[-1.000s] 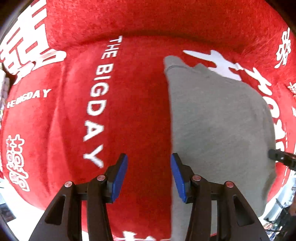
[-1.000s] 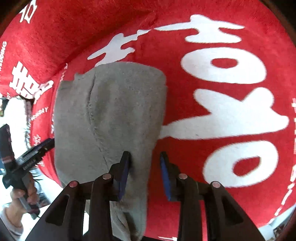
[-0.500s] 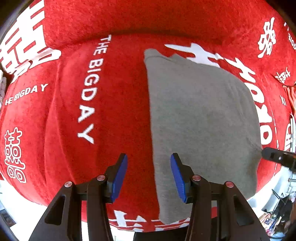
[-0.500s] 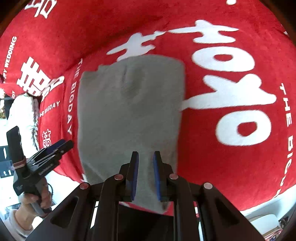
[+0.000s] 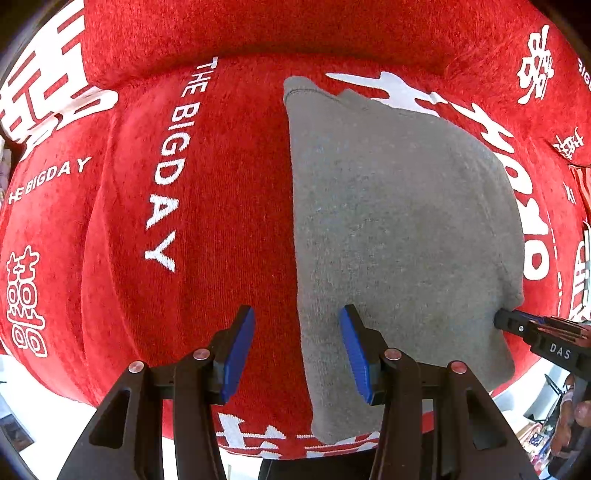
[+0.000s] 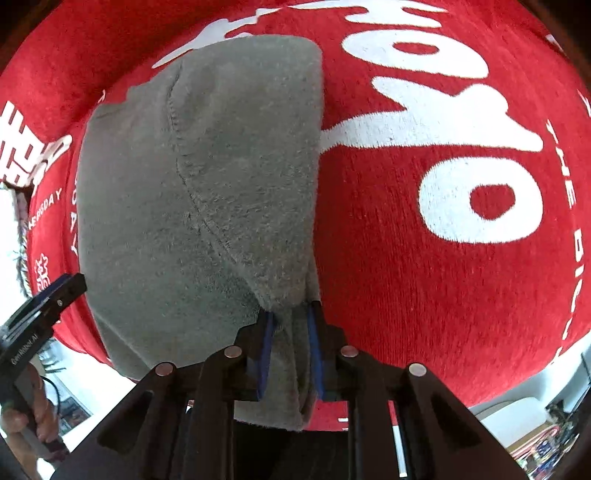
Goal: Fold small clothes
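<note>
A grey knitted garment [image 5: 399, 229] lies folded flat on a red cover. My left gripper [image 5: 297, 332] is open, hovering over the garment's near left edge; its right finger is above the cloth, its left above the red cover. My right gripper [image 6: 290, 325] is shut on the garment's near right edge [image 6: 291, 354], and the cloth bunches up between the blue pads. The garment fills the left half of the right wrist view [image 6: 199, 177]. The right gripper's tip shows in the left wrist view [image 5: 517, 325] at the garment's right edge.
The red plush cover [image 5: 207, 206] with white lettering spreads over the whole surface, with a raised back edge [image 5: 295, 33] behind. Its front edge drops off close below the grippers. The left gripper and the hand holding it show at the left of the right wrist view [image 6: 44, 306].
My right gripper has closed on the garment's near right edge and lifted it slightly. My left gripper stayed open and shifted a little over the left edge.
</note>
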A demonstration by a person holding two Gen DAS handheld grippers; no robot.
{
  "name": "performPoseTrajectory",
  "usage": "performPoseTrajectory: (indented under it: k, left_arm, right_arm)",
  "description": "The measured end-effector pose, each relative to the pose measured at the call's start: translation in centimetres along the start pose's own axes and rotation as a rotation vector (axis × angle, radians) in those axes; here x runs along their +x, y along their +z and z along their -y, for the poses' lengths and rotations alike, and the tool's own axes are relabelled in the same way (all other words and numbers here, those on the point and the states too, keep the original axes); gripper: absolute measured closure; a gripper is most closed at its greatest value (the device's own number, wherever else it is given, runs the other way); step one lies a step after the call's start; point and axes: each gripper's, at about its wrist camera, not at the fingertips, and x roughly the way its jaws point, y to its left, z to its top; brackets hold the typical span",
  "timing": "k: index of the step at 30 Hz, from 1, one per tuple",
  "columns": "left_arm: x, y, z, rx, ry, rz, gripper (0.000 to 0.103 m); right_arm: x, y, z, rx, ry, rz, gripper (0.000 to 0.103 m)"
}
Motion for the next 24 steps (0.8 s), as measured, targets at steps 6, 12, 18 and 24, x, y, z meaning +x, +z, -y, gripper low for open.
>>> performPoseTrajectory:
  k: [6, 12, 18, 24]
  left_arm:
    - [0.1, -0.2, -0.1, -0.005, -0.002, -0.006, 0.053]
    - [0.2, -0.5, 0.0, 0.000, 0.006, -0.013, 0.053]
    - [0.0, -0.6, 0.0, 0.000, 0.010, -0.027, 0.053]
    - [-0.2, -0.8, 0.1, 0.000, 0.022, -0.052, 0.053]
  right_arm:
    - [-0.5, -0.5, 0.7, 0.039, 0.043, -0.010, 0.080]
    - [-1.5, -0.9, 1.1, 0.044, 0.048, -0.013, 0.079]
    - [-2.6, -1.9, 2.6, 0.093, 0.039, -0.004, 0.077]
    - [-3.8, -2.0, 3.5, 0.122, 0.034, 0.016, 0.065]
